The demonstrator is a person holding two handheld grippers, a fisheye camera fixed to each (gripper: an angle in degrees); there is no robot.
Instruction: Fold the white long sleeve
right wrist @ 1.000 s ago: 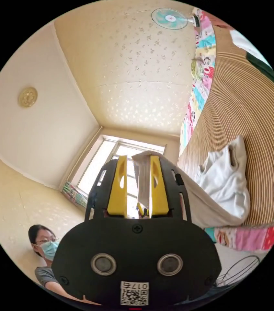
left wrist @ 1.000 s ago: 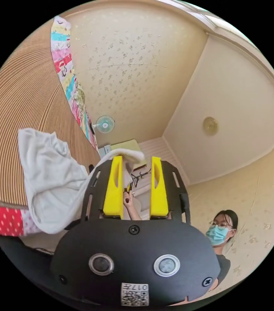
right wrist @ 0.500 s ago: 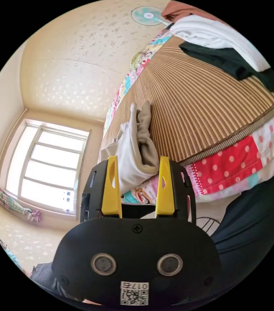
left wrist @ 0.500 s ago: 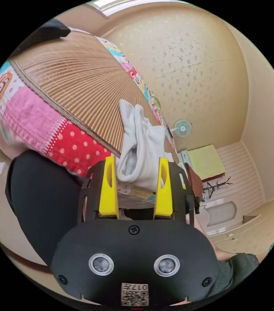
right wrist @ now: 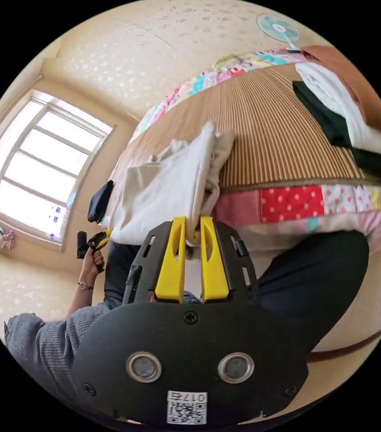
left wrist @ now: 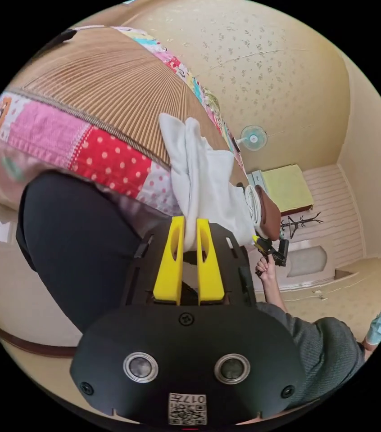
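Both tongs pinch cloth: left tongs [left wrist: 188, 234] and right tongs [right wrist: 193, 234] each clamp a near edge of the white long sleeve [left wrist: 199, 180], bunched at the bed's edge on the bamboo mat [right wrist: 271, 135]. Best approach, likely: pull the two edges apart evenly, keep tension level, spread flat before creasing.
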